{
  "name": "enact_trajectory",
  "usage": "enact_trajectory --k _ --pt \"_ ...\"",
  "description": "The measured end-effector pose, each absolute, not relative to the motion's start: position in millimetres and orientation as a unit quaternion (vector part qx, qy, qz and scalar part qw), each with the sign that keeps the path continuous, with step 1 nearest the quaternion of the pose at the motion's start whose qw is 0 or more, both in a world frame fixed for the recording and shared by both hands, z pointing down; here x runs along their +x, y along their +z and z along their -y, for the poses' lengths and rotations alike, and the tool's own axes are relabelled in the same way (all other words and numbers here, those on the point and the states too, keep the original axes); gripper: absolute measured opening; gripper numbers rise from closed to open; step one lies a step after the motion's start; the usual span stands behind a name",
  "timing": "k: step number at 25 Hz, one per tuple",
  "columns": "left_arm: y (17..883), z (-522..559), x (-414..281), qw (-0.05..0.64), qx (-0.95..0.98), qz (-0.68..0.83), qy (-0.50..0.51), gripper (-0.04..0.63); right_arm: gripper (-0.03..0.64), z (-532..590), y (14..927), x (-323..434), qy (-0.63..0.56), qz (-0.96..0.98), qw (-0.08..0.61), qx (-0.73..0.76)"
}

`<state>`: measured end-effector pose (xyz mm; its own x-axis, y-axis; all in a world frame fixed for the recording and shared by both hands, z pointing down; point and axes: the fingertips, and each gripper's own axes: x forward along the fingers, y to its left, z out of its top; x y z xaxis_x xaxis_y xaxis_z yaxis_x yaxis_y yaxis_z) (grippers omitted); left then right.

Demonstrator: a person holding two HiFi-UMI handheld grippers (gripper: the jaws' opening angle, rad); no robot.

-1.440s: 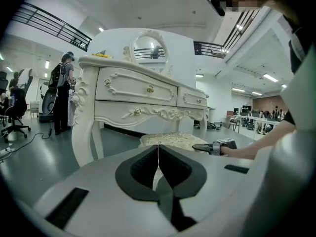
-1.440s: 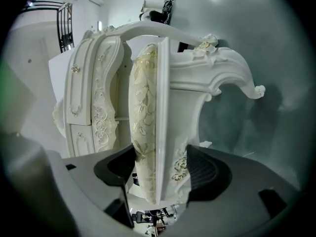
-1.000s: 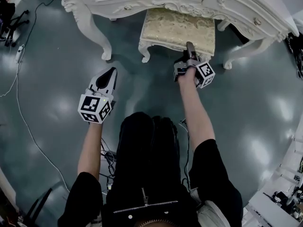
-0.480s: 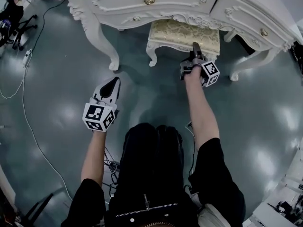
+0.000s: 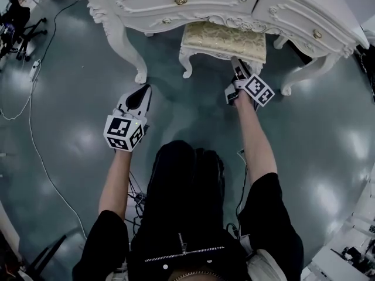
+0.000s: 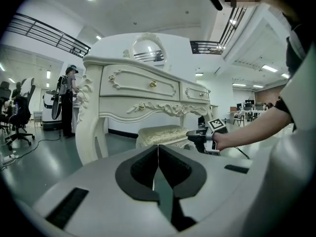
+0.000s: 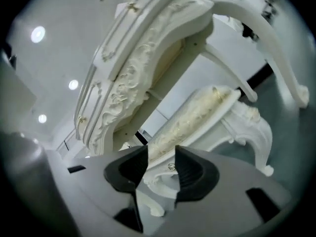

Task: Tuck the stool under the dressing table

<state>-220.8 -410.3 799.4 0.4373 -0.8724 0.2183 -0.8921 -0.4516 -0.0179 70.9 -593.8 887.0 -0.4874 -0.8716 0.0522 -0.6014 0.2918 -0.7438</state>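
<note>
Right gripper view: right gripper [image 7: 160, 154] jaws have just been narrowing, stool [image 7: 197, 115] rail in the gap, unpinched; left gripper [image 6: 158, 149] pressed together, empty. I'd shove level, straight under the dressing table [image 7: 133, 68].

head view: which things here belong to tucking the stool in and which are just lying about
Job in hand:
- white carved stool with gold brocade cushion
- white carved dressing table

Just lying about:
- black office chair, far left
- white power strip, below the chair in this view
</note>
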Motion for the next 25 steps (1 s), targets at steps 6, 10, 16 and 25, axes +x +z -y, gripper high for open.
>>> enact_trajectory --k 6,10,16,25 --pt "745.8 408.5 -196.1 0.045 0.859 0.503 0.087 0.021 0.006 544.8 849.2 75.8 -0.247 -0.828 0.025 -0.502" --pt "694.2 397.6 -182.9 0.046 0.861 0.497 0.1 0.021 0.005 503.3 803.3 61.8 -0.181 -0.841 -0.072 -0.505" --pt "583.0 368.3 -156.4 0.048 0.873 0.471 0.115 0.021 0.005 435.9 686.7 44.7 -0.141 -0.849 -0.124 -0.495" --pt "398.8 325.5 -121.8 0.051 0.882 0.455 0.111 0.021 0.005 361.2 480.8 63.3 -0.131 -0.844 -0.097 -0.511"
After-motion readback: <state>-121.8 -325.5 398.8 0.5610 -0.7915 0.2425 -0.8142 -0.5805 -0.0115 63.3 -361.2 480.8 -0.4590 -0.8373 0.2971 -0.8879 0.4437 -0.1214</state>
